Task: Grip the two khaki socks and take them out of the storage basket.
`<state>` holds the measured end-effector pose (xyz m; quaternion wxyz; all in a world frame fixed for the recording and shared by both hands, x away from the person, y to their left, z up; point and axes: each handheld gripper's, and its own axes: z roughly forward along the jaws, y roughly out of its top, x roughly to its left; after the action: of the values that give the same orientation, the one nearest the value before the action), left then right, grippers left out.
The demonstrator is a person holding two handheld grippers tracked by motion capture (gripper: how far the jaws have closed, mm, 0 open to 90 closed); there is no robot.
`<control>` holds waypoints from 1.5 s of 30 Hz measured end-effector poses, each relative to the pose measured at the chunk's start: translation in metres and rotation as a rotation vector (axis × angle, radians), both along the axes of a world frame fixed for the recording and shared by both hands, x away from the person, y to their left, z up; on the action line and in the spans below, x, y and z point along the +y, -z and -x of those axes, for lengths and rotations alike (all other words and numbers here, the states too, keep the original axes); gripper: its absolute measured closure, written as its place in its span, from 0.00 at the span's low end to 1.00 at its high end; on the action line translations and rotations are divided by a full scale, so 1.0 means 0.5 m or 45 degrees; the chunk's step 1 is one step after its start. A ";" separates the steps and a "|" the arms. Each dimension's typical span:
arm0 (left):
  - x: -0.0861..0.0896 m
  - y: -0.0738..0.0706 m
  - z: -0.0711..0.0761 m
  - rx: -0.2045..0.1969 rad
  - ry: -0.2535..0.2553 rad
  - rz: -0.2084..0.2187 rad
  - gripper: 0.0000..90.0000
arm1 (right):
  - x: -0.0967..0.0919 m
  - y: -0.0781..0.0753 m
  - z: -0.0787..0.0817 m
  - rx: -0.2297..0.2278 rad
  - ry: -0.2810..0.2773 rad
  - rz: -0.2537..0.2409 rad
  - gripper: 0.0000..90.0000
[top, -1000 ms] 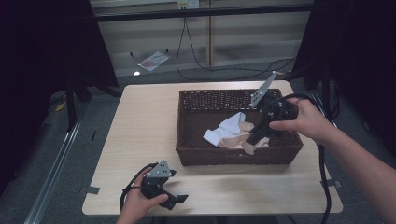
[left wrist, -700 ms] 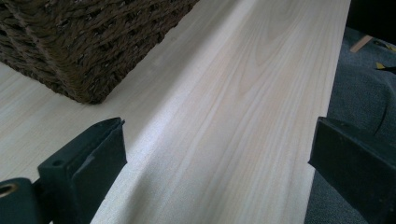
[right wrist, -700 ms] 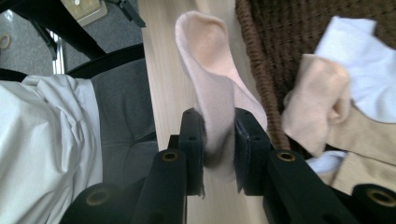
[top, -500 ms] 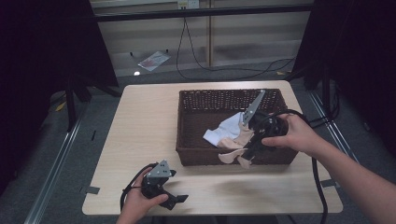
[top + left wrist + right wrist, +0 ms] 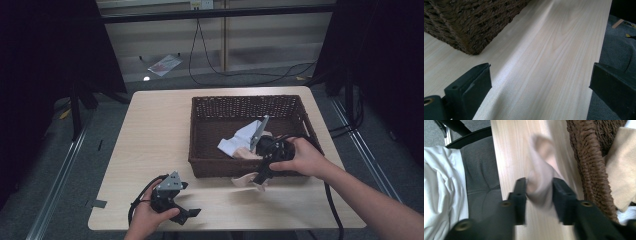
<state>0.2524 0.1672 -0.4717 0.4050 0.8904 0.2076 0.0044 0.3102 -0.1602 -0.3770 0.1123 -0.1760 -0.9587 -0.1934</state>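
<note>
While the left gripper [image 5: 181, 212] is rested wide open and empty at the table's [image 5: 150, 145] near edge, a beige cloth [image 5: 540, 182] is seen between the right gripper's [image 5: 539, 187] jaws, which have just been opening, just before the basket [image 5: 200, 145]; whether the pads press it cannot be told.

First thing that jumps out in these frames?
The dark wicker basket on the pale table, with white and beige cloths inside. Just in front of it, the right hand-held gripper has a beige cloth between its jaws, which have just been opening. The left hand-held gripper rests open near the table's front edge.
</note>
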 end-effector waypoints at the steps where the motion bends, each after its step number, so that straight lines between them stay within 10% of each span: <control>1: 0.000 0.000 0.000 0.001 -0.001 0.002 0.04 | 0.000 0.001 -0.001 -0.001 0.005 0.004 0.63; 19: -0.003 0.000 0.000 0.000 0.007 -0.010 0.04 | -0.033 -0.073 -0.068 -0.126 0.226 -0.093 0.27; 45: 0.005 -0.002 -0.001 -0.010 -0.002 -0.007 0.04 | 0.007 0.074 -0.178 -0.097 0.425 0.045 0.25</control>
<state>0.2528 0.1699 -0.4707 0.4033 0.8914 0.2066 0.0086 0.3993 -0.1568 -0.4138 0.0390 -0.3274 -0.9229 -0.1989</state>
